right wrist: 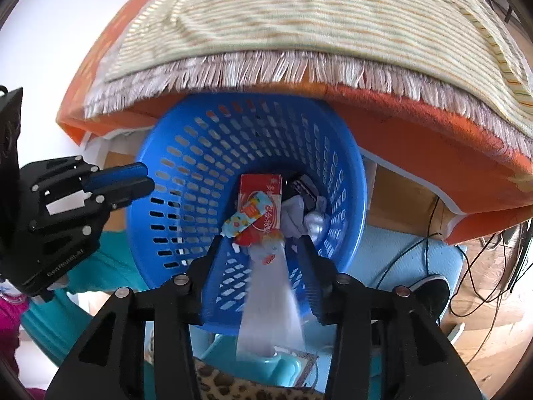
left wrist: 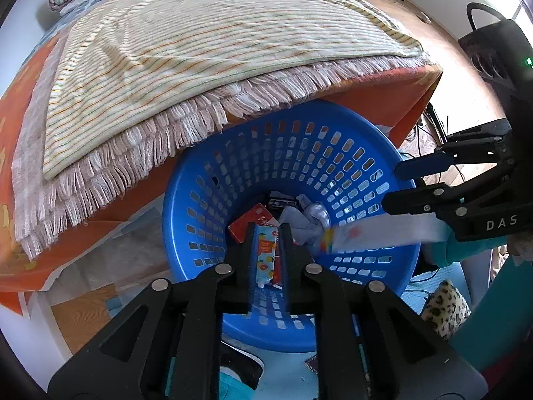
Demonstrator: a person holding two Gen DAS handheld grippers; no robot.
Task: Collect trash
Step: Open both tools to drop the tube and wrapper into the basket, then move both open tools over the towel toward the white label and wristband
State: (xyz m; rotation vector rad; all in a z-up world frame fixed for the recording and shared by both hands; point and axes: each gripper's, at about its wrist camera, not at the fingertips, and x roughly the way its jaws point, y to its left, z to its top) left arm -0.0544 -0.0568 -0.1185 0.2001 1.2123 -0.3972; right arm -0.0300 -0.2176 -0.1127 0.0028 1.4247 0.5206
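Over one round blue perforated plastic basket (left wrist: 353, 170) we hold two grippers: left gripper (left wrist: 266, 250) barely parted around one fruit-printed packet (left wrist: 265, 256), right gripper (right wrist: 263, 253) spread, one white wrapper (right wrist: 271, 300) loose between.

Two black hand-held grippers, angular linkage arms studded with round silver pivot pins. The left gripper (left wrist: 266, 243) has matte black fingers with blue pads; the right gripper (right wrist: 263, 253), seen side-on, carries white "DAS" lettering on its body. Behind it, a teal sleeve (left wrist: 466, 250).
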